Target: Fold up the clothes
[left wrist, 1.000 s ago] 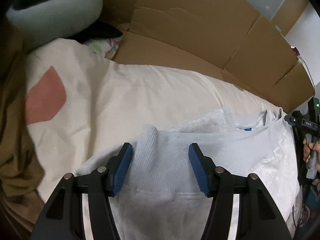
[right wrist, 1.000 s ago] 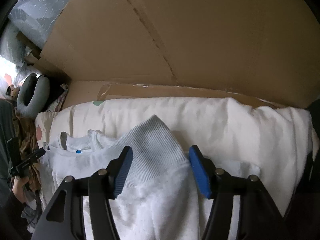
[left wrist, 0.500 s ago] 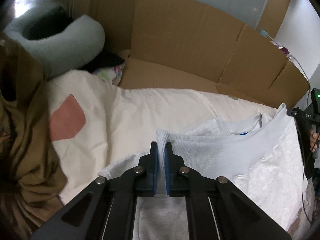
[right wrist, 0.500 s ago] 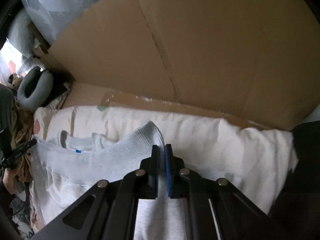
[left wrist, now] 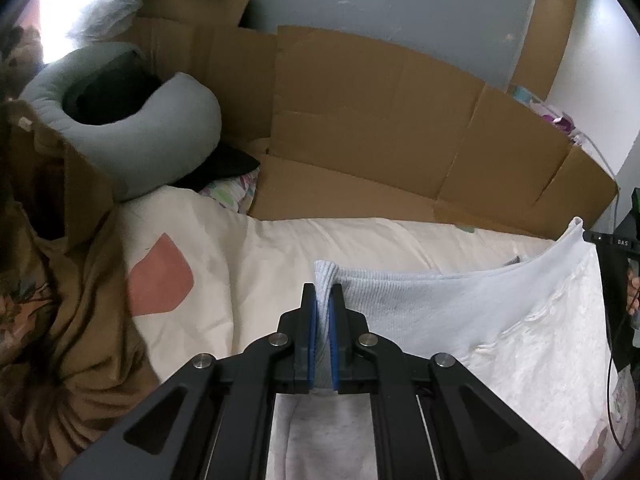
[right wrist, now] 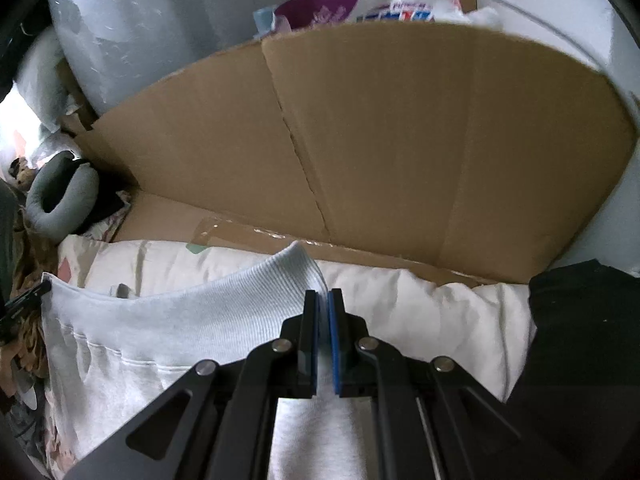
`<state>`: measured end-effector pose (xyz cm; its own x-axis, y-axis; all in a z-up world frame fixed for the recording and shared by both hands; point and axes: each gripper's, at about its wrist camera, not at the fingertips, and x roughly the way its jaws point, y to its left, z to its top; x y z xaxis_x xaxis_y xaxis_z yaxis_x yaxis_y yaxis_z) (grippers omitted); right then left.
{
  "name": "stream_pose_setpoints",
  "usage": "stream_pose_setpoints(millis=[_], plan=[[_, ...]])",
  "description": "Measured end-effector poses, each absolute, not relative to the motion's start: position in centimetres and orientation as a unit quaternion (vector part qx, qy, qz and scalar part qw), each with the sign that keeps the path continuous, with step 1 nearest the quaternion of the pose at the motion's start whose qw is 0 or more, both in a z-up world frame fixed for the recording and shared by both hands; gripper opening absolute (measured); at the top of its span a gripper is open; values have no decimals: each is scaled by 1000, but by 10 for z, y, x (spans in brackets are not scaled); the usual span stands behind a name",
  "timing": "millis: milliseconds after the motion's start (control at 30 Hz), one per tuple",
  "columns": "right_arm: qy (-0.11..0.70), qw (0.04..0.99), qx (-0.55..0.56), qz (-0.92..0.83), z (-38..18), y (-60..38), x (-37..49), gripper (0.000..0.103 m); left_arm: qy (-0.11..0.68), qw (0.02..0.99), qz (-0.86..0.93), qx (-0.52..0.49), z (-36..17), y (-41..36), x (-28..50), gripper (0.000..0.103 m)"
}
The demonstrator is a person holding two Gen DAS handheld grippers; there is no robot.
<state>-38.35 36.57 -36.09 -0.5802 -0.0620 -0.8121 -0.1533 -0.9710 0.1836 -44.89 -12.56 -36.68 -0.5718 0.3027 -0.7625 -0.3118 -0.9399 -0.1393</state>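
Jaws of both grippers clamp the ribbed hem of a pale sweatshirt.

Left gripper [left wrist: 323, 300] pinches one hem corner and right gripper [right wrist: 322, 298] the other, so the sweatshirt [left wrist: 460, 304] hangs stretched between them above the cream bedding [left wrist: 320, 240]. Flattened cardboard [right wrist: 400, 140] stands behind the bed; a grey neck pillow [left wrist: 132, 128] lies at the left.
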Motion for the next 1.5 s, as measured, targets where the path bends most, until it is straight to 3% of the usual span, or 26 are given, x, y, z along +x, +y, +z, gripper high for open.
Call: stream_pose_setpoints(millis=[333,367,433,533,667,867,1033,1233,1267,1300,1367,1400,1500], plan=[[124,49,-506,852,-412,370,-405,5,-2,134,856,-499,-411,-119,-478,5],[131,49,-513,847,-416,371,-405,6,-3,130,852,-507,-413,-118,-480,9],[138,49,-512,846,-414,374,-403,10,-2,125,852,-508,-411,-116,-480,10],[139,49,-502,852,-403,376,-398,23,-8,113,859,-499,-400,-119,-478,15],[140,36,-488,861,-385,377,-391,32,-29,108,869,-481,-384,-125,-469,44],[122,15,-492,862,-372,368,-380,33,-21,131,863,-487,-383,-123,-446,44],[108,24,-514,850,-393,370,-374,45,0,128,849,-512,-403,-120,-438,44],[106,22,-553,826,-425,373,-367,45,11,130,841,-525,-420,-125,-438,44],[104,19,-557,824,-429,373,-367,41,22,128,838,-529,-423,-123,-439,44],[101,18,-561,821,-431,372,-367,28,25,127,835,-535,-426,-122,-441,40],[96,22,-572,814,-435,373,-369,13,25,119,831,-542,-430,-122,-444,29],[97,26,-574,813,-435,374,-369,8,29,108,832,-543,-431,-122,-446,15],[85,38,-569,817,-428,374,-370,6,24,100,835,-540,-430,-130,-451,7]])
